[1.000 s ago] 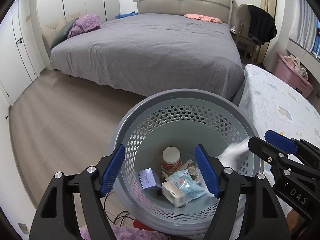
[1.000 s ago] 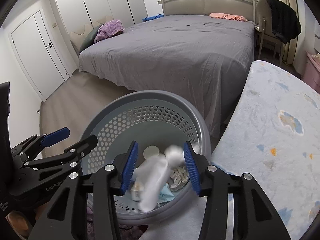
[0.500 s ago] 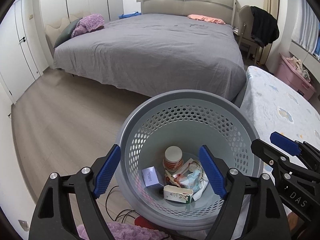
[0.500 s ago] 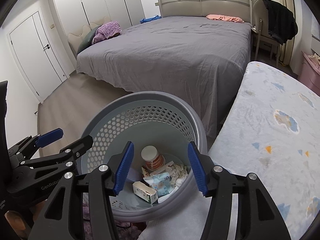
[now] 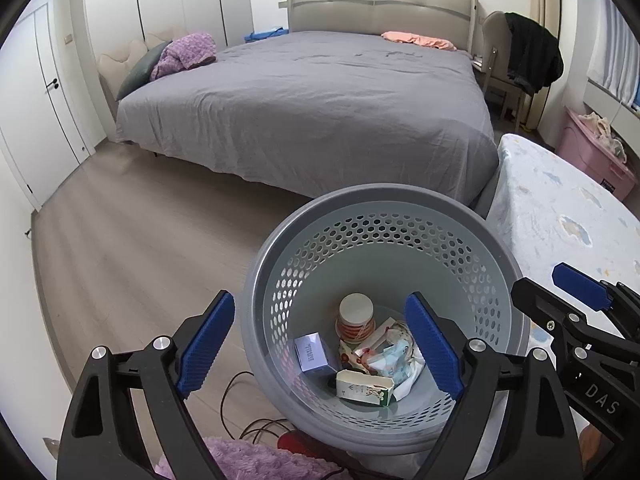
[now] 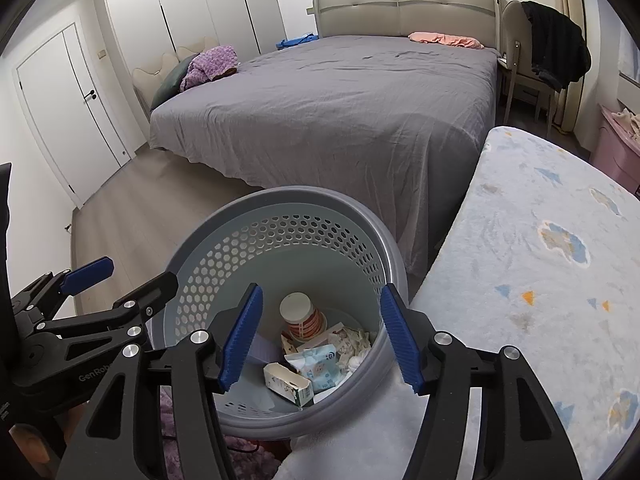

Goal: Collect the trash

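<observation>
The collected trash, a round paper cup (image 5: 356,314), a small lavender box (image 5: 313,354), a white-and-green carton (image 5: 363,387) and a crumpled blue wipe packet (image 5: 390,360), lies at the bottom of the grey perforated plastic basket (image 5: 384,216). It sits straight below both pairs of jaws, the carton's long axis crosswise. The right gripper (image 6: 320,336) hangs more squarely over the opening than the left gripper (image 5: 320,344); both are spread wide and hold nothing. The basket stands on the wooden floor (image 5: 132,248), just beside the blue-patterned cushioned bench (image 6: 540,280), with the grey-sheeted bed (image 5: 320,108) behind.
</observation>
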The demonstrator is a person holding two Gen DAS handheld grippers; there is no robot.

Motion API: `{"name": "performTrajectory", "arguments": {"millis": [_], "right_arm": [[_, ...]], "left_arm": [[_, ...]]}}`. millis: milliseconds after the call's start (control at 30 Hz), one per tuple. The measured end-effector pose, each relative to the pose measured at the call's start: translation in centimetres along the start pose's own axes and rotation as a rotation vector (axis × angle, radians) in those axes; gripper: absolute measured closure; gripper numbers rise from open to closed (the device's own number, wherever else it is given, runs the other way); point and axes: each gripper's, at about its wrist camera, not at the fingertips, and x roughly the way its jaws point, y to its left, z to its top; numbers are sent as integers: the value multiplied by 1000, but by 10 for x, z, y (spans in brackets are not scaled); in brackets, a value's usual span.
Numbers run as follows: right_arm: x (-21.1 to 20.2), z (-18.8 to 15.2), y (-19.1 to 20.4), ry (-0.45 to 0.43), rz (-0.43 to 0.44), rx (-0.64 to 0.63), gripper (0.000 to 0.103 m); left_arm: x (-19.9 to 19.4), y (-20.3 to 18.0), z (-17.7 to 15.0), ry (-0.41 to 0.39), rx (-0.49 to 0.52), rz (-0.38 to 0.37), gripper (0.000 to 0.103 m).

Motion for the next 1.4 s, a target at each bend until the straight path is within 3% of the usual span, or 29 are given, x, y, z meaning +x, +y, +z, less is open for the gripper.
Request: {"name": "performTrajectory", "arguments": {"millis": [567,1400], "right_arm": [[-9,0,-1,-15,-10,3,39],[-15,-1,-3,-20,-14,10,37]], "left_arm": [[-11,0,2,-17,6,12,8],[-16,5,2,-13,-5,25,6]]}}
